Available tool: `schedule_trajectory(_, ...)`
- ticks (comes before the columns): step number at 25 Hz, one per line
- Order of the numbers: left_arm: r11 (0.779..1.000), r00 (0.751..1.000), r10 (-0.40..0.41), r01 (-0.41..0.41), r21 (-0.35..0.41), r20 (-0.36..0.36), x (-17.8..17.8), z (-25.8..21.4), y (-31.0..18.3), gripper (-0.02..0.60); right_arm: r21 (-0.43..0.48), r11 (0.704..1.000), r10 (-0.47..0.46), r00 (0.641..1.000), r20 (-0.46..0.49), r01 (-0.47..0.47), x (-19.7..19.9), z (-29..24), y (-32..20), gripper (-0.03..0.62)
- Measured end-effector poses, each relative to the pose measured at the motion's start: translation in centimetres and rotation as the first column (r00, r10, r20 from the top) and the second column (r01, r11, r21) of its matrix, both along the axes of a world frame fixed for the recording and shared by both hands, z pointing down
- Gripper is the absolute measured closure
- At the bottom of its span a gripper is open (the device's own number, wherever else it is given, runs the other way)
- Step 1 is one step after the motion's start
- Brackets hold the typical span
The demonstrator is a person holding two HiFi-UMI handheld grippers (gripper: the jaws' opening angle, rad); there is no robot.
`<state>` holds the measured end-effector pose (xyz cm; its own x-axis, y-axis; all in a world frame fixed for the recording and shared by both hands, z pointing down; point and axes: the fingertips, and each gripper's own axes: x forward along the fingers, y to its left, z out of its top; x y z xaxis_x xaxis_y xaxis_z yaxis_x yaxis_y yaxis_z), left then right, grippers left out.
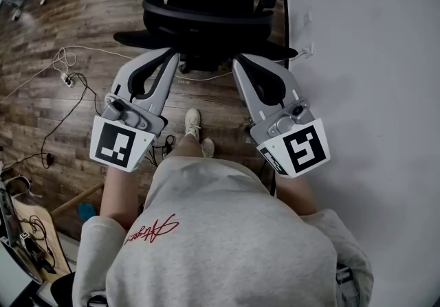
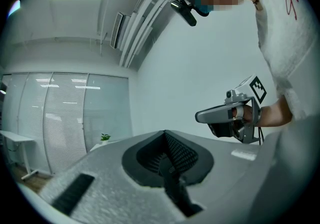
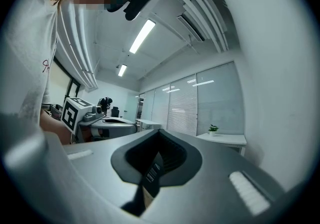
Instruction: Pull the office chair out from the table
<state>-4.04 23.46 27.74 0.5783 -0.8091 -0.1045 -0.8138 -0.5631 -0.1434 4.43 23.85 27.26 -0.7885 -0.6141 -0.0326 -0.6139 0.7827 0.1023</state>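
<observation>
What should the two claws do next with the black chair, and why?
Probably open both and reach for the office chair. The left claw and right claw are shut on nothing, and the chair's back is right ahead of them.

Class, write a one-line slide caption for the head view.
A person holds the left gripper and right gripper, both shut, toward a black office chair on a wooden floor.
</observation>
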Motion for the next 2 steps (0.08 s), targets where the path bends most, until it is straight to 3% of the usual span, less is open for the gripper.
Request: schedule_trajectory(2, 1.0, 1.0, -0.004, 0.004, 0.002, -0.012, 0.24, -0.02, 0.03, 0.583, -0.005, 1.0, 0.005, 1.0, -0.001, -0.005, 0.24, 0.31, 0.03, 0.592)
